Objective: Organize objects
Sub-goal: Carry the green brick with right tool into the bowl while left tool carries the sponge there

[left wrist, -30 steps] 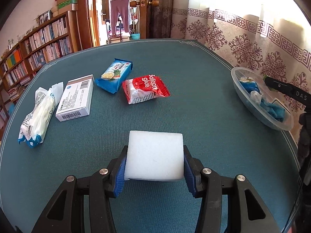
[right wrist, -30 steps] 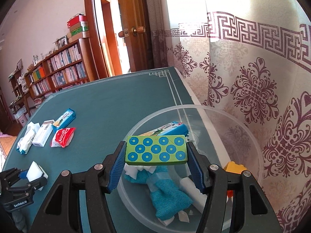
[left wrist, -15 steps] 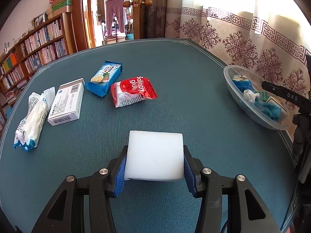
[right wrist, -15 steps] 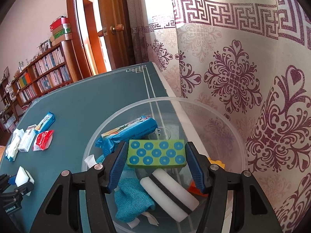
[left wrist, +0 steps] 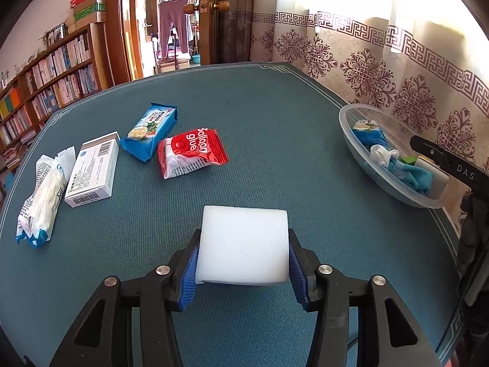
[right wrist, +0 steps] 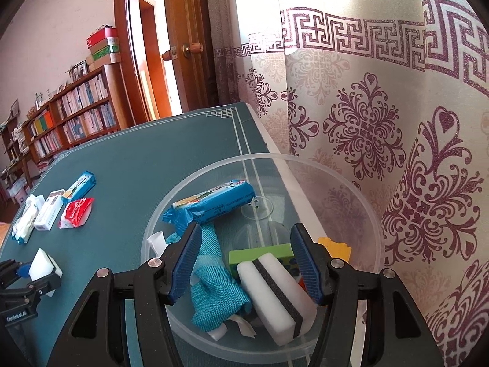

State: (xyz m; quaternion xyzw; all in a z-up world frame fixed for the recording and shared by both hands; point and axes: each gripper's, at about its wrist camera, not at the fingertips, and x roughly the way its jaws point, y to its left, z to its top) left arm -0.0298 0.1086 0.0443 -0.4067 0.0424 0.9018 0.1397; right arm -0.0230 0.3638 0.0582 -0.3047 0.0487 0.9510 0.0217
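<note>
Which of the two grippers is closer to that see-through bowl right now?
Right. The right gripper hangs over the clear bowl, its jaws apart and empty above the contents. The left gripper is off to the side, over the table, clamping a white sponge.

clear plastic bowl [right wrist: 171, 202], matt foam sponge [left wrist: 243, 250]

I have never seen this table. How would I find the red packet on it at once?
Look at the teal table, at the row of four items on the side far from the clear bowl. The red packet lies at the end of that row nearest the bowl, beside a blue snack pack. It is the only red item, with "Balloon glue" printed in white.
</note>
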